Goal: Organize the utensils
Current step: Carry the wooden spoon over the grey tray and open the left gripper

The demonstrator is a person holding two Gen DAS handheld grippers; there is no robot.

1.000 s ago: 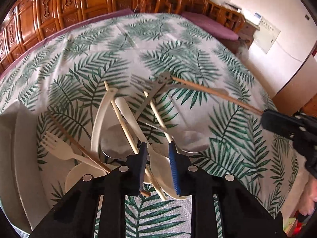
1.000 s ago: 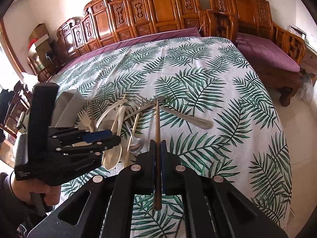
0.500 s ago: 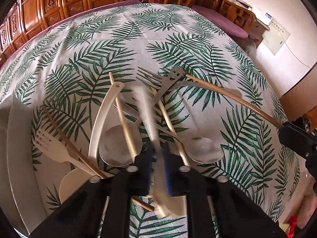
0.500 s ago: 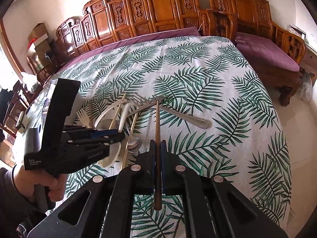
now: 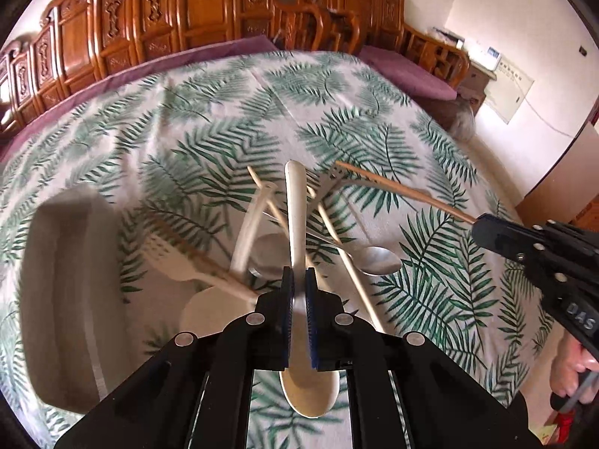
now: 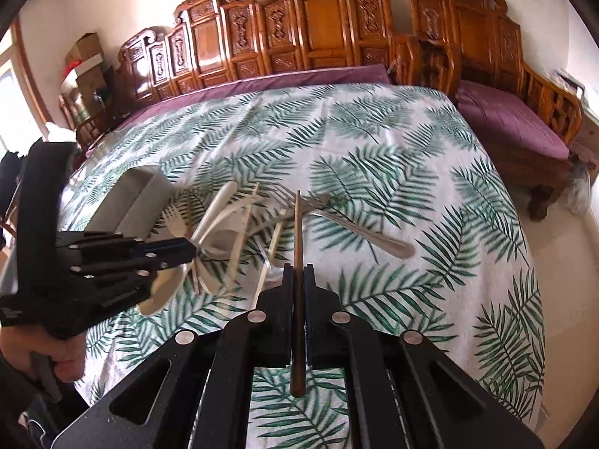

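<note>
Left of the utensil pile (image 5: 284, 247) lies a grey tray (image 5: 63, 299), above the pile my left gripper (image 5: 298, 292) clamps a cream spoon (image 5: 297, 224), and at its right my right gripper (image 6: 298, 280) pinches a brown chopstick (image 6: 297, 232).

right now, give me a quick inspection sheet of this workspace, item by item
surface: table under a white cloth with green palm-leaf print.
job's things: cream plastic spoon and dark brown wooden chopstick are held; a loose pile of cream and steel cutlery lies on the cloth; grey rectangular tray sits at its left.
clutter: nothing seen.
grippers: left gripper shut on the spoon; right gripper shut on the chopstick.
cables: nothing seen.
surroundings: carved wooden benches with purple cushions.
</note>
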